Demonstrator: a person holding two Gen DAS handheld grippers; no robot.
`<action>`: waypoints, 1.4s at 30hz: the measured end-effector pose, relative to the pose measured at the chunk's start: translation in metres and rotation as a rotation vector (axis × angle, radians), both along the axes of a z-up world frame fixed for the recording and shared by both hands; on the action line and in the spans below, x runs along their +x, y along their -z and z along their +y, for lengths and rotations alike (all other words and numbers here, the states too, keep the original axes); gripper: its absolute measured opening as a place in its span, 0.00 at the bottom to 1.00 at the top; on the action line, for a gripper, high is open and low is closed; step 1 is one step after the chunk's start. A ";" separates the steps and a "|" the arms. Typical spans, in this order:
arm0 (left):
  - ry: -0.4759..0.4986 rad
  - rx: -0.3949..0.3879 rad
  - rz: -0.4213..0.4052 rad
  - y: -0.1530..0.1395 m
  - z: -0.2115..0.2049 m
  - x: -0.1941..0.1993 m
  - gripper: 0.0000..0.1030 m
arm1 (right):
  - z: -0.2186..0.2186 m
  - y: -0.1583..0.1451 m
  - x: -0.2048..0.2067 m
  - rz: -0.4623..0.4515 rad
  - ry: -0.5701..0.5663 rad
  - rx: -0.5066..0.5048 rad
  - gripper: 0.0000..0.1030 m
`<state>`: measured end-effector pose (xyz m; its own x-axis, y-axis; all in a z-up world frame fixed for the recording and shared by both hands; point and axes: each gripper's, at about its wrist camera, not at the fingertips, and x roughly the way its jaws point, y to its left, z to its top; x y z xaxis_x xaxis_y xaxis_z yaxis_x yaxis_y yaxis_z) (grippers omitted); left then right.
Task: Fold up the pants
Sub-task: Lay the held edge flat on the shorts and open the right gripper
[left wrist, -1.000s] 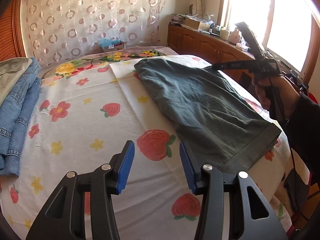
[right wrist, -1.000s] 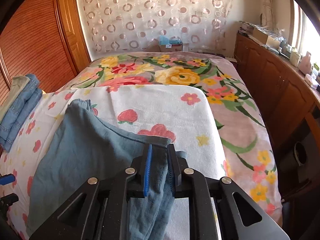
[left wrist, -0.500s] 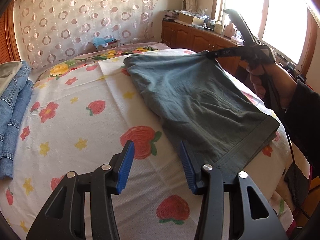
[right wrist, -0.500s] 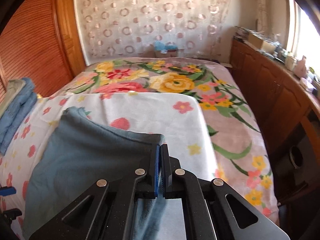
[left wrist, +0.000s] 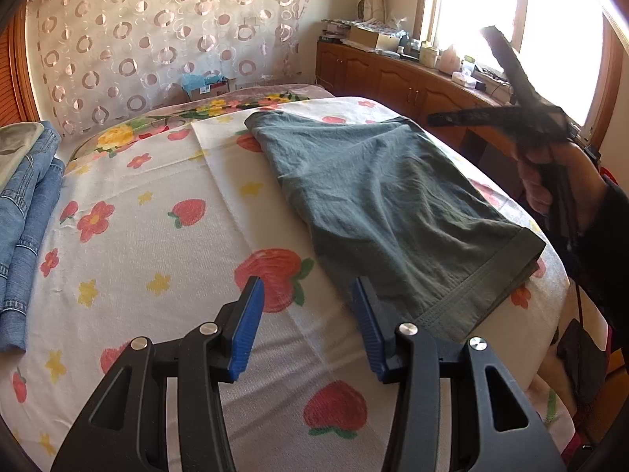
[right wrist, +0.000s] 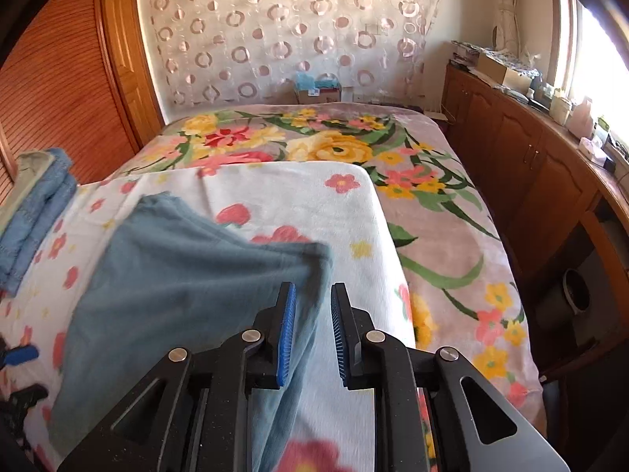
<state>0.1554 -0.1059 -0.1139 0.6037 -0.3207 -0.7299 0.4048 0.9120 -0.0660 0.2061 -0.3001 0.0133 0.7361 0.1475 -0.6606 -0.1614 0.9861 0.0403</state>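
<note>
Grey-green pants (left wrist: 393, 204) lie folded on the white strawberry sheet (left wrist: 157, 236), with the hemmed band (left wrist: 483, 275) toward the near right. My left gripper (left wrist: 307, 287) hovers open over the sheet just left of that band, with nothing between its blue pads. In the right wrist view the pants (right wrist: 177, 275) spread to the left, and one edge runs down between the jaws of my right gripper (right wrist: 313, 289). Those jaws are opening and the pads stand clear of the cloth. A hand (left wrist: 550, 181) holds the right gripper beyond the pants' right side.
Folded jeans (left wrist: 23, 204) are stacked at the bed's left edge, also visible as the jeans (right wrist: 35, 212) in the right wrist view. A floral blanket (right wrist: 334, 149) covers the far bed. Wooden cabinets (right wrist: 530, 165) line the right wall and a wardrobe (right wrist: 59, 78) the left.
The right jaws pinched shut on the pants' edge half a second ago and have parted again. The right gripper drew back off the cloth corner. The left gripper stayed put.
</note>
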 end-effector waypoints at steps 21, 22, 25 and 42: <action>0.056 -0.034 0.015 0.003 -0.021 -0.030 0.47 | -0.007 0.011 -0.171 0.017 -0.038 0.069 0.25; 0.057 -0.035 0.017 0.004 -0.021 -0.031 0.47 | -0.007 0.010 -0.174 0.022 -0.034 0.077 0.25; 0.061 -0.029 0.025 0.006 -0.021 -0.031 0.47 | -0.005 0.014 -0.179 0.032 -0.031 0.090 0.25; 0.056 -0.019 0.042 0.015 -0.023 -0.030 0.47 | 0.010 0.018 -0.204 -0.021 -0.076 0.064 0.04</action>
